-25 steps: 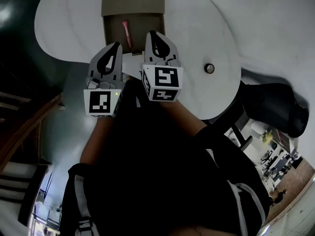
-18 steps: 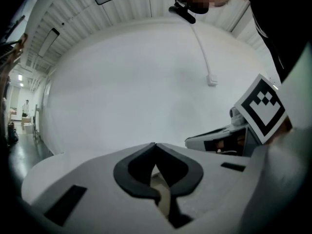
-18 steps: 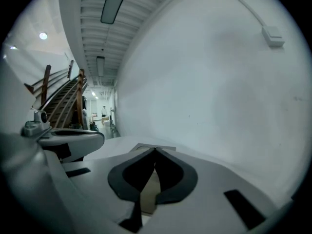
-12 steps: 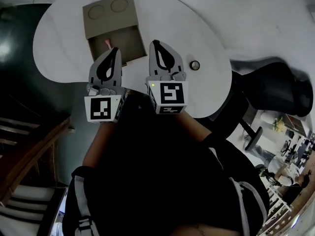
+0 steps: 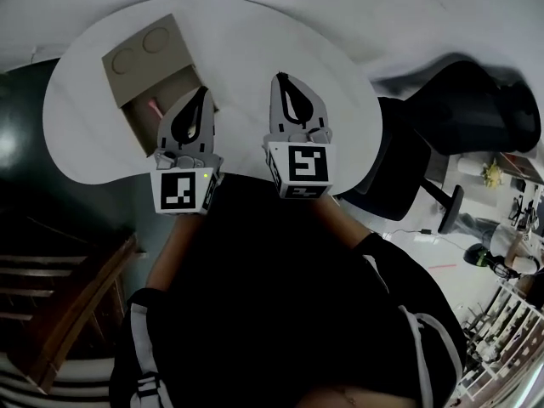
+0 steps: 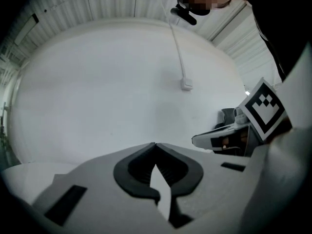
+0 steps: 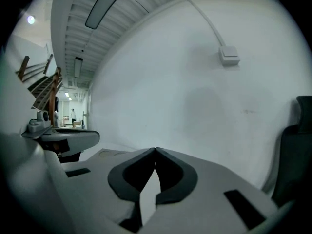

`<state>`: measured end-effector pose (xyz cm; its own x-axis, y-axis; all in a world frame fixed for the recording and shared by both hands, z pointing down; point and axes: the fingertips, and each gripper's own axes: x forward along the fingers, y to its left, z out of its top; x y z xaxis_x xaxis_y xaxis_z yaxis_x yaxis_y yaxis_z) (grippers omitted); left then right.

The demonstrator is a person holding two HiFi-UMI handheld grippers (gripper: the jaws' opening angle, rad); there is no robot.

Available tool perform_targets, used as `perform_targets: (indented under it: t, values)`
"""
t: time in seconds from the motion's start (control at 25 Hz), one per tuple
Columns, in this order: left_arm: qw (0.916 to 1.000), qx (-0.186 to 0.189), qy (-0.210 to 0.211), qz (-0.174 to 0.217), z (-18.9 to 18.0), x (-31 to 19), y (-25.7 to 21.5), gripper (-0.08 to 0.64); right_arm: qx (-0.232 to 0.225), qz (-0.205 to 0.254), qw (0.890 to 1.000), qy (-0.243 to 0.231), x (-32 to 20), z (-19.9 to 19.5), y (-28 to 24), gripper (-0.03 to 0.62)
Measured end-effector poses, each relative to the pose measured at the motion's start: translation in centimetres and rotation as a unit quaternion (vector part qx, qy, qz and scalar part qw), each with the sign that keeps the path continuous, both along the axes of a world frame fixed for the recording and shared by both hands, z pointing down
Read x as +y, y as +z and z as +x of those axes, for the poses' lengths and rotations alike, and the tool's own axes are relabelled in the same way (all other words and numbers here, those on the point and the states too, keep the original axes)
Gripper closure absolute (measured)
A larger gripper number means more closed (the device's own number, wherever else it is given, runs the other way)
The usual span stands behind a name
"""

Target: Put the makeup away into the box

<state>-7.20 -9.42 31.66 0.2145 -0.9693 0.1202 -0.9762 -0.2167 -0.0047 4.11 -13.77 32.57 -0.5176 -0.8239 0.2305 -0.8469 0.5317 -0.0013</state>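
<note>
The left gripper (image 5: pixel 202 93) has its jaws closed, tips meeting, with nothing between them. Its own view shows the two dark pads (image 6: pixel 168 172) touching at the front, and beyond them only the white wall (image 6: pixel 97 96) with a cable (image 6: pixel 176 48) running down it. In the head view its tip overlaps the right edge of the box (image 5: pixel 140 56), and that view does not show whether it touches.

The right gripper (image 5: pixel 281 78) is likewise closed and empty. In its own view the tips (image 7: pixel 155 150) meet, and past them is the same bare wall. It is held over bare table (image 5: pixel 255 41), right of the box and apart from it. The two grippers sit side by side, near each other but not touching, and each shows at the edge of the other's view.

The box stands open at the far left of the table, its flap with two round marks folded back on the far side. The makeup (image 5: pixel 155 107), a thin pink stick, lies inside the box, just left of the left gripper. A black chair (image 5: pixel 476 100) stands off the table's right side.
</note>
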Motion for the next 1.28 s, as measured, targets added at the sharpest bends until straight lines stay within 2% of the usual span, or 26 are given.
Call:
perform_targets:
  t: [0.32, 0.72, 1.16, 1.2, 1.28]
  values:
    - [0.9983, -0.001, 0.058, -0.001, 5.2, -2.6, 0.7, 0.554, 0.011, -0.018, 0.998, 0.06, -1.4, 5.8, 1.0, 0.569]
    - [0.9934, 0.002, 0.113, -0.021, 10.3, -4.4, 2.7, 0.554, 0.007, -0.044, 0.994, 0.103, -2.2, 10.3, 3.3, 0.569]
    - [0.9865, -0.003, 0.142, -0.081, 13.0, -5.3, 7.4, 0.554, 0.024, -0.148, 0.984, 0.101, -2.0, 11.9, 10.8, 0.566]
    - [0.9856, -0.005, 0.145, -0.087, 13.1, -5.3, 8.0, 0.554, 0.025, -0.158, 0.982, 0.099, -2.0, 11.9, 11.6, 0.558]
    - [0.9843, -0.004, 0.146, -0.099, 13.3, -5.4, 9.1, 0.554, 0.027, -0.18, 0.979, 0.091, -1.9, 11.6, 13.1, 0.503]
